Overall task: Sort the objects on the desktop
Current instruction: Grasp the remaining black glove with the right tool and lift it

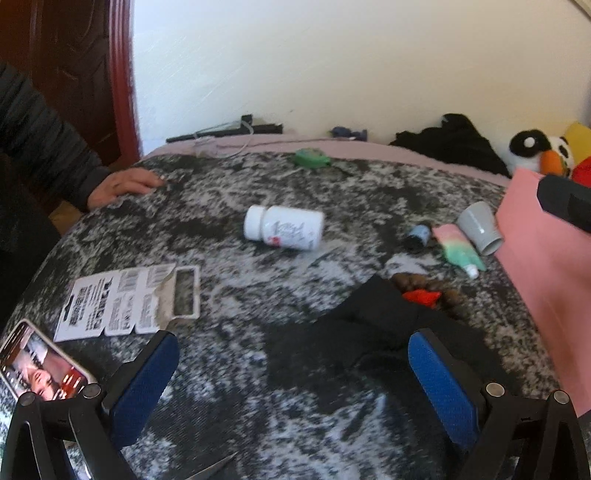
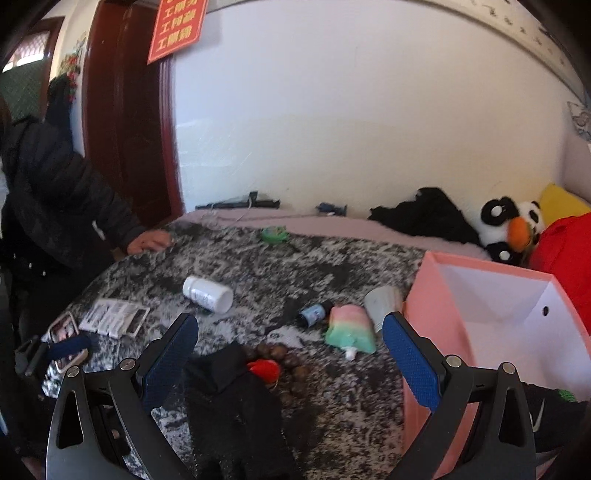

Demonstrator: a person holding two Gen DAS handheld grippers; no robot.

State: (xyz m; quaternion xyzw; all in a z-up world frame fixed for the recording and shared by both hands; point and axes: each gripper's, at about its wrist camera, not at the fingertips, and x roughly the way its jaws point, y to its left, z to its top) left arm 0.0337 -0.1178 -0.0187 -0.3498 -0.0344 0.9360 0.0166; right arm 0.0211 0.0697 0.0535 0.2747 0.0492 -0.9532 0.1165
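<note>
Pill bottle (image 1: 283, 227) lies on its side left of the pink box (image 2: 436, 317) — label unreadable; your left gripper (image 1: 293, 363) and right gripper (image 2: 290, 350) both hang spread, empty.

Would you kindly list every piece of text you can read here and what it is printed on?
None can be quoted with confidence.
Red door sign: yellow Chinese characters, blurred.
White bottle label: too blurred.
Torn card packaging: barcodes, print too small.
Small blue bottle: label unreadable.
</note>
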